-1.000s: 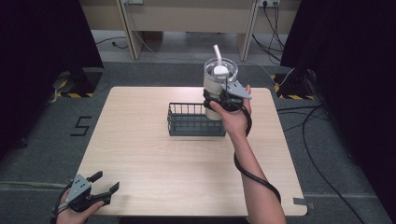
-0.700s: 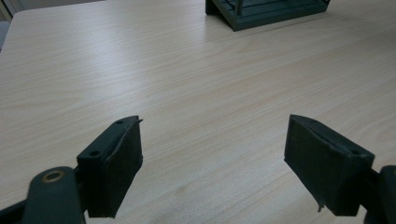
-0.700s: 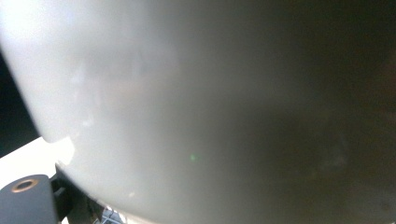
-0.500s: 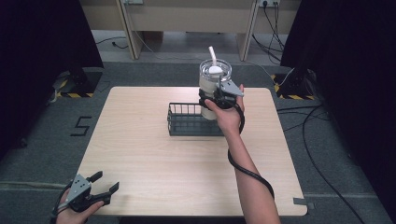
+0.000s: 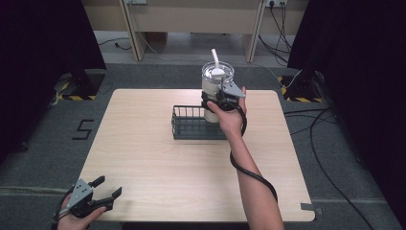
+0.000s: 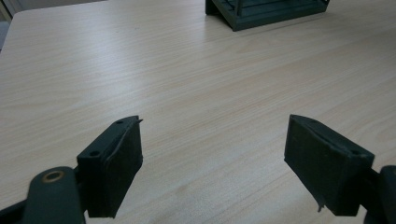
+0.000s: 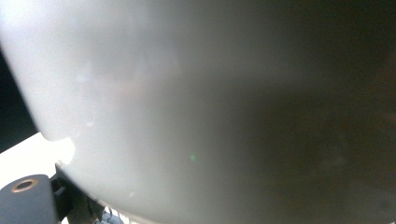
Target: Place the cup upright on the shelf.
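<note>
Pale wood-grain table (image 5: 158, 158) fills mid-frame in the high view, w/ grey carpet round it and dark curtains at both sides.

Near edge, lower left of the frame: left gripper (image 5: 106, 194) rests idle in the person's hand, jaws spread wide w/ nothing between them. Its own view shows two blunt black pads apart over bare tabletop (image 6: 201, 93), matte and square-cut, and a corner of the rack (image 6: 266, 11) at the top edge.

Centre, a bit right: right gripper (image 5: 213, 101) is clamped on the cup (image 5: 215, 86), forearm coming up from the bottom w/ a black cable looped round it. The cup sits at the rack's (image 5: 191, 125) right end; its base is hidden by the hand, so can't tell if it's lifted clear or touching the basket floor. In the right gripper view the cup wall (image 7: 187, 116) is pressed close to the lens: smooth, curved, whitish, glossy.

Materials: cup looks like a rigid tumbler w/ a clear lid and a white straw (image 5: 215, 57) leaning slightly; tall, round. Rack is dark wire, low and rectangular w/ an open top.

Step, by my reading: the cup is being carried at the rack, either going in or coming out. Next move needs a steady upright hold so the straw and lid don't tip, plus clearance over the wire rim, since a smooth round wall could slip in flat pads.

Far side: desk legs and wall sockets along the top of the frame.
</note>
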Demonstrator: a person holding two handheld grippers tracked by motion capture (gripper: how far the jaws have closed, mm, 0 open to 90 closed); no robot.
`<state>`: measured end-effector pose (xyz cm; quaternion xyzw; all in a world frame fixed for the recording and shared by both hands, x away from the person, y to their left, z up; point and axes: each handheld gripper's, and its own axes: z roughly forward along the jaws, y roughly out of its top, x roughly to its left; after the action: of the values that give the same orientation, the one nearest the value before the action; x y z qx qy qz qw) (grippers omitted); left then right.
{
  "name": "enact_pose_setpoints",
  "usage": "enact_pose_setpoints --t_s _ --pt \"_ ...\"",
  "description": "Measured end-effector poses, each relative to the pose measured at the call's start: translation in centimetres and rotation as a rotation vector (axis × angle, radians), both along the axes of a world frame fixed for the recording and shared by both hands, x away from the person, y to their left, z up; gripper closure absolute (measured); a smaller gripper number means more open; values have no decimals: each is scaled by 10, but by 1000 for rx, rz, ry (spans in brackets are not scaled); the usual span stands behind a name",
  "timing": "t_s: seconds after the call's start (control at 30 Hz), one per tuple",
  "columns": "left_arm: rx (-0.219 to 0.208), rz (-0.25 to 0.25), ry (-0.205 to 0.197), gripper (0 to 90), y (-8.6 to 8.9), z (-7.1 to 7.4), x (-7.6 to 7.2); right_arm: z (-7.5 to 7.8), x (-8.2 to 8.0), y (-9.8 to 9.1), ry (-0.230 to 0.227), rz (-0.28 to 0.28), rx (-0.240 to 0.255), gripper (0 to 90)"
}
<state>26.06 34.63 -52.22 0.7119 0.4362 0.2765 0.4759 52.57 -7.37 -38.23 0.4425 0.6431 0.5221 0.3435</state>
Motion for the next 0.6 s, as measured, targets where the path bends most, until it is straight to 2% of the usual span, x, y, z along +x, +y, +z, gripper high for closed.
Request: enact_pose_setpoints --t_s 0.6 --pt "0 -2 -1 185 0 0 0 -16 4 8 22 -2 -21 99"
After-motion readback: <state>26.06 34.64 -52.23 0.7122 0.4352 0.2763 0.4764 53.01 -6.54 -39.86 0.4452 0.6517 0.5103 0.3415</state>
